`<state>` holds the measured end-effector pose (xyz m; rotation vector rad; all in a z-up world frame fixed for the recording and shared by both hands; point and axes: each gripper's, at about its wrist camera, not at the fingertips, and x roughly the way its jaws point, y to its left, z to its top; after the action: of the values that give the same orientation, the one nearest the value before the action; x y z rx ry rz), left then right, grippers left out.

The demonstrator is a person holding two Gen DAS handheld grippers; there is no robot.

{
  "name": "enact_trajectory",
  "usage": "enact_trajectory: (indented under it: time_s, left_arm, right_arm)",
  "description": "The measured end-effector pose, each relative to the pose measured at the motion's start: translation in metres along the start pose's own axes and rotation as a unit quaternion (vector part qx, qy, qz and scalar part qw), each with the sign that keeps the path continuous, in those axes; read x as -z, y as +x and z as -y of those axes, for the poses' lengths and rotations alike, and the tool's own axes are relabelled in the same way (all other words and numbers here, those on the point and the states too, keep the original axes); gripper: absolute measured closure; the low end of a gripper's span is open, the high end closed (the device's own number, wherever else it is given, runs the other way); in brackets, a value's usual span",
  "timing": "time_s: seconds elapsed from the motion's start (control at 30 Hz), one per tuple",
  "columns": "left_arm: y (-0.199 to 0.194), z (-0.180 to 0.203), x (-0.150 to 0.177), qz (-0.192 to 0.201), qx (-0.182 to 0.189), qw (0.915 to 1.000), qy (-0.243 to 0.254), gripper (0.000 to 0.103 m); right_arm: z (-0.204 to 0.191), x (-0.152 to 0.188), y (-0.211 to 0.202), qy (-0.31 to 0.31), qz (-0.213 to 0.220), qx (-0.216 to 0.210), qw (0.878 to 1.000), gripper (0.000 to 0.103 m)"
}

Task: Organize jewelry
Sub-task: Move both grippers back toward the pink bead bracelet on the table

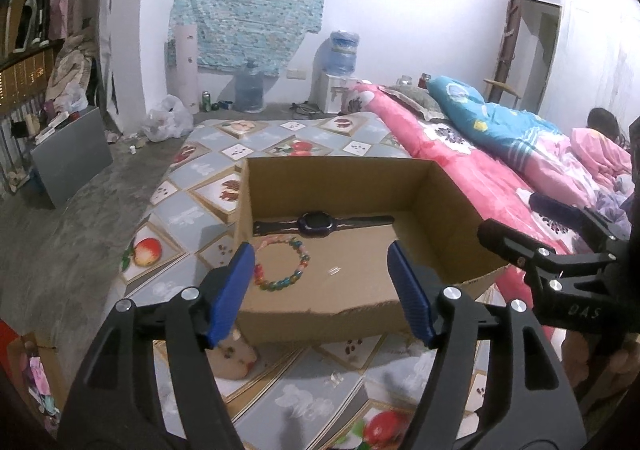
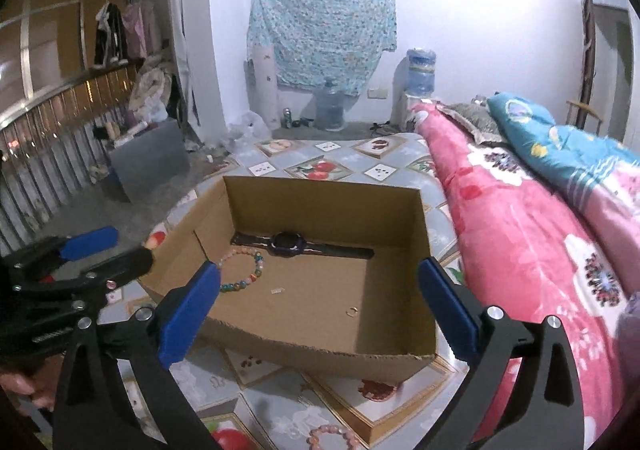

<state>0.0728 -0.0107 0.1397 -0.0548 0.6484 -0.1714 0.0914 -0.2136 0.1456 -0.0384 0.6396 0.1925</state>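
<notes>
An open cardboard box [image 1: 448,210] [image 2: 408,226] stands on the patterned bed sheet. In it lie a dark purple watch [image 1: 318,225] [image 2: 287,242], a multicolour bead bracelet [image 1: 298,270] [image 2: 256,274], a small clear piece [image 1: 334,271] [image 2: 276,291] and a small gold ring [image 2: 352,312]. A pink bead bracelet [image 2: 334,436] lies on the sheet in front of the box. My left gripper [image 1: 322,290] [image 2: 108,246] is open and empty over the box's near left edge. My right gripper [image 2: 320,310] [image 1: 516,218] is open and empty above the box's front.
A pink floral quilt [image 2: 520,250] and a blue quilt [image 1: 500,122] lie along the right side of the bed. A person [image 1: 604,122] lies at far right. Floor clutter, water bottles [image 2: 330,106] and a grey panel [image 1: 72,154] stand beyond the bed.
</notes>
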Motion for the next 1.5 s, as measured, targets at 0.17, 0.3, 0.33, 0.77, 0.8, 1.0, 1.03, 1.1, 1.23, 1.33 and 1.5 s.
enact_trajectory:
  time_s: [0.17,0.3,0.33,0.77,0.8,1.0,1.03,1.1,1.23,1.33,1.5]
  left_arm:
    - [-0.013,-0.011,0.013,0.002,-0.01,0.9999,-0.004,0.036]
    - [-0.019,-0.023,0.026,-0.004,-0.013,0.9997,-0.018,0.036]
    - [-0.02,-0.026,0.028,-0.005,-0.014,0.9997,-0.02,0.036]
    - [-0.015,-0.058,0.076,-0.045,-0.044,0.997,-0.045,0.036]
    - [-0.013,-0.058,0.079,-0.049,-0.046,0.9968,-0.044,0.036]
    - [0.005,-0.051,0.103,-0.077,-0.036,0.996,-0.027,0.036]
    - [0.009,-0.049,0.106,-0.082,-0.032,0.9959,-0.022,0.036]
    - [0.015,-0.042,0.109,-0.088,-0.018,0.9958,-0.013,0.036]
    - [0.027,-0.025,0.112,-0.1,0.027,0.9946,0.01,0.042]
    - [0.038,-0.013,0.114,-0.111,0.054,0.9918,0.031,0.052]
    - [0.06,0.004,0.118,-0.146,0.075,0.9843,0.063,0.065]
  right_arm:
    - [-0.017,0.006,-0.013,-0.033,0.003,0.024,0.999,0.007]
    - [-0.029,0.013,-0.026,-0.056,0.017,0.034,0.998,0.007]
    - [-0.03,0.014,-0.028,-0.055,0.019,0.028,0.998,0.007]
    - [-0.012,0.072,-0.032,0.021,-0.012,-0.077,0.997,0.007]
    - [-0.011,0.08,-0.032,0.023,-0.015,-0.08,0.996,0.007]
    - [-0.01,0.123,-0.019,0.03,-0.072,-0.093,0.993,0.007]
    - [-0.011,0.127,-0.015,0.032,-0.082,-0.095,0.992,0.007]
    - [-0.011,0.131,-0.009,0.037,-0.095,-0.101,0.99,0.007]
    - [-0.015,0.131,0.002,0.041,-0.106,-0.11,0.987,0.014]
    - [-0.019,0.133,0.012,0.038,-0.121,-0.116,0.985,0.025]
    - [-0.024,0.14,0.023,0.035,-0.146,-0.128,0.98,0.037]
